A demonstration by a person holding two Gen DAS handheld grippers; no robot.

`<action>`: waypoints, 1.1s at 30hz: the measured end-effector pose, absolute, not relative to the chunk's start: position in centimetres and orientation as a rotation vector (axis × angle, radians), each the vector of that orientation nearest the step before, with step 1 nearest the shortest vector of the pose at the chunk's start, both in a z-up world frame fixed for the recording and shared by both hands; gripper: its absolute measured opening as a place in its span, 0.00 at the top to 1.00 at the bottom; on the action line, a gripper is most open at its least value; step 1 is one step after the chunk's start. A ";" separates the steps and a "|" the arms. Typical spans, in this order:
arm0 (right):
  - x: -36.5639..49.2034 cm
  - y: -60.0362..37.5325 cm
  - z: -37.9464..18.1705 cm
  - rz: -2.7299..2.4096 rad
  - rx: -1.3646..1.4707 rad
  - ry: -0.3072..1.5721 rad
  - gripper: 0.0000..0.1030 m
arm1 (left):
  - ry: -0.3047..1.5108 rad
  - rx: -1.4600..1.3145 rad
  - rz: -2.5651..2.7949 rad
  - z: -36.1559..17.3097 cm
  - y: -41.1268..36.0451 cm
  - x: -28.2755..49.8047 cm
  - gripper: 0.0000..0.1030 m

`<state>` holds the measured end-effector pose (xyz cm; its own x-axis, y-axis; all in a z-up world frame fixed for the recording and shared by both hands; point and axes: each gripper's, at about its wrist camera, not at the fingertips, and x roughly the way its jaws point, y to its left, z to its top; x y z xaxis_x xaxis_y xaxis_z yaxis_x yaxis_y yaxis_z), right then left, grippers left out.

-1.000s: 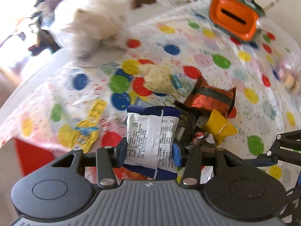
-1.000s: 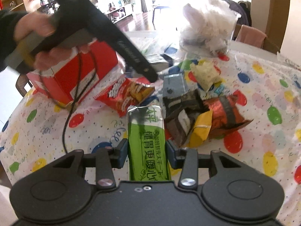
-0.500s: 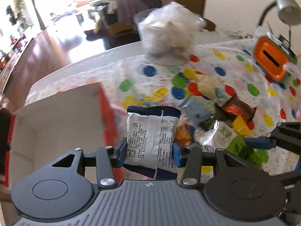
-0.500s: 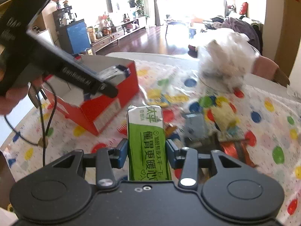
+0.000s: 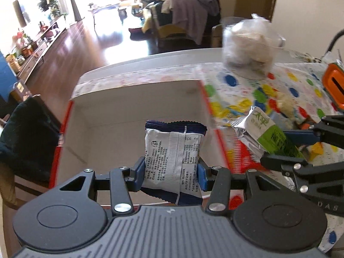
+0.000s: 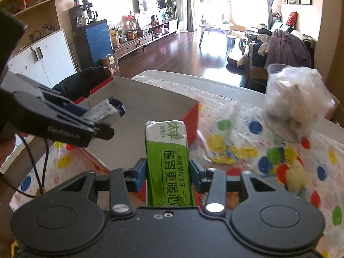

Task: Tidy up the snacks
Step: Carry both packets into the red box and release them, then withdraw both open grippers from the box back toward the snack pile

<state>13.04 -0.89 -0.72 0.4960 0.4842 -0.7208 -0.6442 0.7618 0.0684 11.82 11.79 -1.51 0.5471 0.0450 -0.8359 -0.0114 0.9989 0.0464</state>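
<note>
Tilting down above the red box (image 5: 137,107), left tool (image 5: 169,173) clamps a white packet (image 5: 172,150), right tool (image 6: 167,172) a green packet (image 6: 167,150).

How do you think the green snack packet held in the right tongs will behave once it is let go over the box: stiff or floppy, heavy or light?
The green packet probably stays fairly stiff: it stands straight up from the right tongs without drooping. It looks light, since a pinch at its lower part carries it. Its glossy wrapper may be slippery, so it could slide inside the box.

Blurred wrappers (image 6: 231,152), perhaps sweets; orange container (image 5: 334,90) edge-cropped.
</note>
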 end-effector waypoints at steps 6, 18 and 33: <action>15.4 4.6 -1.6 0.687 -0.229 0.842 0.60 | 1.017 0.029 0.082 -2.3 17.4 13.0 0.54; 20.1 12.0 -6.3 0.609 -0.268 0.987 0.60 | 1.144 0.049 0.105 -6.5 22.7 17.4 0.54; 20.5 15.2 -10.3 0.584 -0.325 1.136 0.60 | 1.291 0.251 0.045 -9.0 20.3 19.8 0.54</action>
